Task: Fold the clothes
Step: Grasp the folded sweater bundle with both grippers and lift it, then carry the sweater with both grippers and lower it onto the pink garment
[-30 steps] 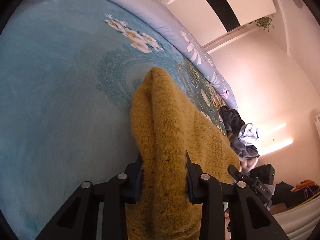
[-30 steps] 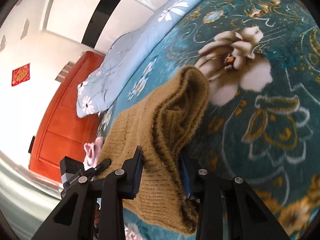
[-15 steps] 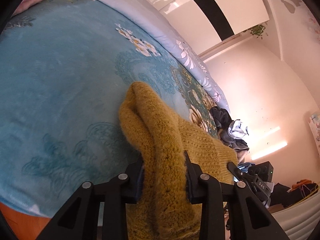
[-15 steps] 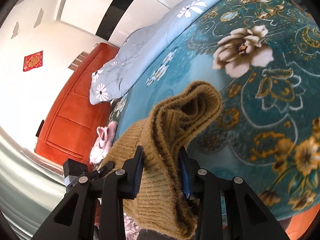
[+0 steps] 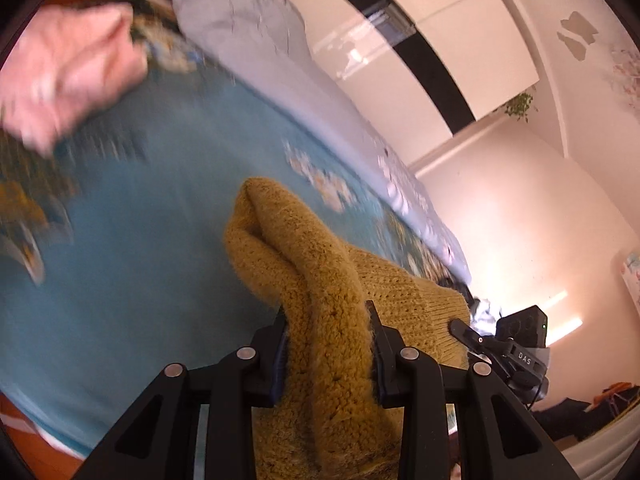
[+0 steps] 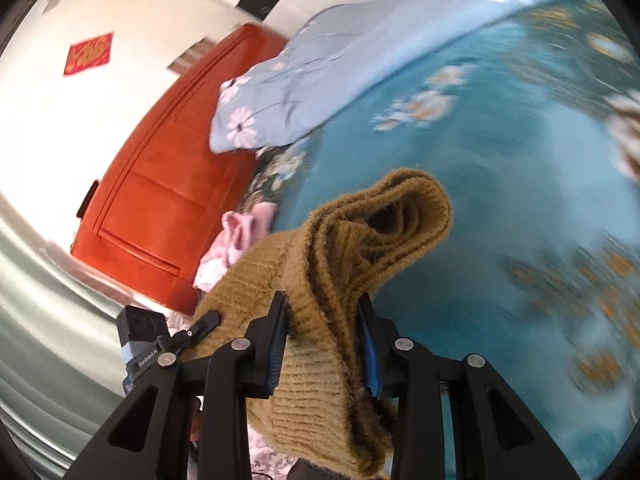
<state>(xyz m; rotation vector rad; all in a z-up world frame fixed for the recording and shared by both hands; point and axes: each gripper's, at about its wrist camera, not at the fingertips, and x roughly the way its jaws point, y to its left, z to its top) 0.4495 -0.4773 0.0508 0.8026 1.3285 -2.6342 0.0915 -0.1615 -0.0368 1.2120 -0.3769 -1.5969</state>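
Bedroom: bed (image 5: 132,280) under teal floral blanket, pale blue quilt (image 6: 340,56) heaped along far edge, red-brown wooden headboard (image 6: 160,184) at left in right wrist view. Pink garment (image 6: 236,236) near headboard; dark clothes pile (image 5: 480,304) at far right of bed. Background motion-blurred. Mustard knit sweater (image 5: 320,292) lifted over blanket, stretched between both tools. Left gripper (image 5: 326,344): jaws narrow, pinching bunched sweater fold. Right gripper (image 6: 322,340): jaws narrow, clamping other bunched sweater edge, cuff-like roll poking forward.
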